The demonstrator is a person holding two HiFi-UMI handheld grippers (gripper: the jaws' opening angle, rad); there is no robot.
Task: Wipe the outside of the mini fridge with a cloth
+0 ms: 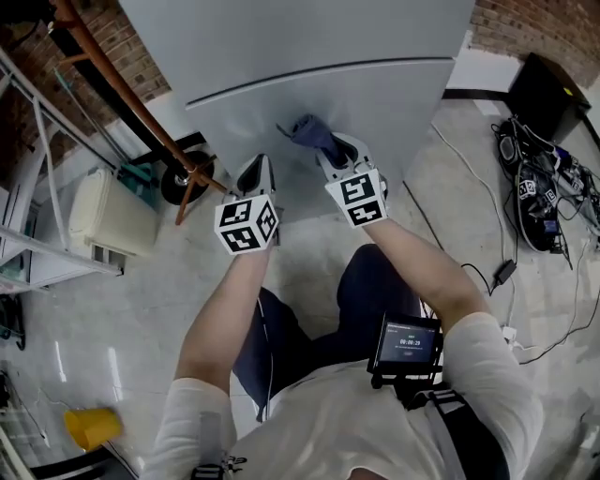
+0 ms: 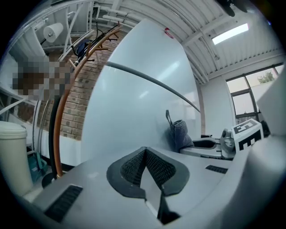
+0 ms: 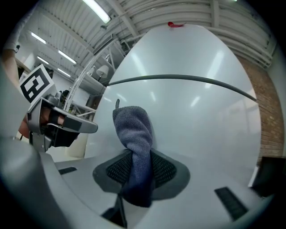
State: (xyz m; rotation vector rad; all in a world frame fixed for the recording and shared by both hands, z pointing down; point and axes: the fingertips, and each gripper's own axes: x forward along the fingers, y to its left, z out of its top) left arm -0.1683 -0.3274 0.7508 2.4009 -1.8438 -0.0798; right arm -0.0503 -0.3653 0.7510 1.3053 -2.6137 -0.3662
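Mini fridge (image 1: 319, 56): pale grey, two doors split by a dark seam (image 1: 319, 80). It stands on the floor (image 1: 112, 319) straight ahead of the person, toward the floor's far edge, with a brick wall (image 1: 534, 28) behind.

Items, near to far:

1. Chest-mounted screen (image 1: 408, 342), lit, on the person's harness.
2. Yellow cup (image 1: 92, 427), on the floor at the person's left, well apart from the work.
3. Left gripper (image 1: 255, 167): jaws pressed together with nothing between them. It is held just beside the right one, its tips close to the lower door.
4. Right gripper (image 1: 330, 155): jaws clamped on the cloth (image 1: 307, 129).
5. Cloth, blue-grey: twisted into a roll that stands out past the jaw tips. Its long axis follows the jaws toward the fridge, and its free end appears to rest on the lower door, below the seam.
6. Cables and dark equipment (image 1: 544, 197), on the floor to the right of the fridge.

Working relation: the door face lies dead ahead of the cloth-bearing right gripper, so that arm is the one placed to wipe. The likely next stroke runs sideways or up across the panel. The cloth is bunched narrow, so each pass would probably cover only a thin band.
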